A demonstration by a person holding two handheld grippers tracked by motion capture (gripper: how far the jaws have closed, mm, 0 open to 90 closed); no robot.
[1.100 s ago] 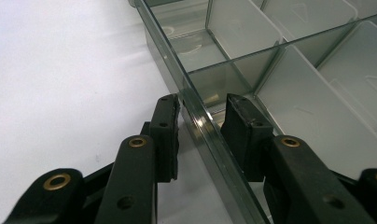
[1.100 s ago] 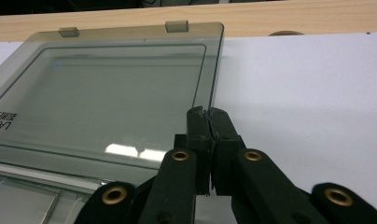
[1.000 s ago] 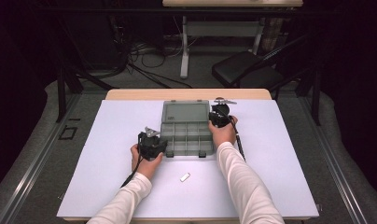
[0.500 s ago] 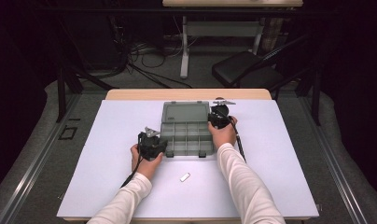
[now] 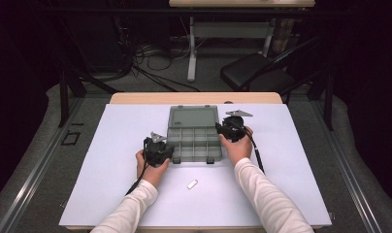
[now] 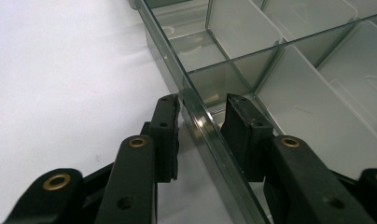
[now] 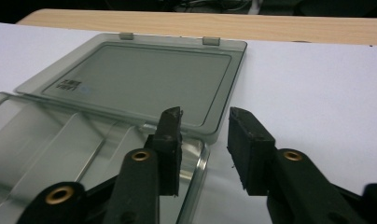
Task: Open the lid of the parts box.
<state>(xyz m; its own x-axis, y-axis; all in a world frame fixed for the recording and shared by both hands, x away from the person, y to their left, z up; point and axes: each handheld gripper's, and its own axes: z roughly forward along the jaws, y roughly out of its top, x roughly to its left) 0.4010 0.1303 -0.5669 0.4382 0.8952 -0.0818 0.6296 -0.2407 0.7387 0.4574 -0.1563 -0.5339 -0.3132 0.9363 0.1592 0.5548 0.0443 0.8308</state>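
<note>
Left gripper (image 5: pixel 166 151) at box (image 5: pixel 194 141) left wall, near its front corner; jaws astride the clear wall, 1 pad (image 6: pixel 168 135) outside on the white mat (image 5: pixel 111 145), 1 pad (image 6: pixel 242 133) inside a compartment. Outer pad just touching the wall, small gap at the inner pad; firm clamp not certain.

Box mid-table on the mat, smoky clear plastic, open, dividers in rows, compartments bare in the left gripper view. Lid (image 7: pixel 140 81) flat on the mat behind the tray, 2 hinge tabs at its far edge; small sticker at 1 corner, print too blurred to read.

Small white piece (image 5: pixel 192 184) on the mat, apart from the box, between the forearms.

Right gripper (image 5: pixel 223 130) at box right rear corner; jaws partly apart, just been opening, nothing between them, 1 pad (image 7: pixel 170 140) over the tray corner, the other (image 7: pixel 247 149) over the mat.
</note>
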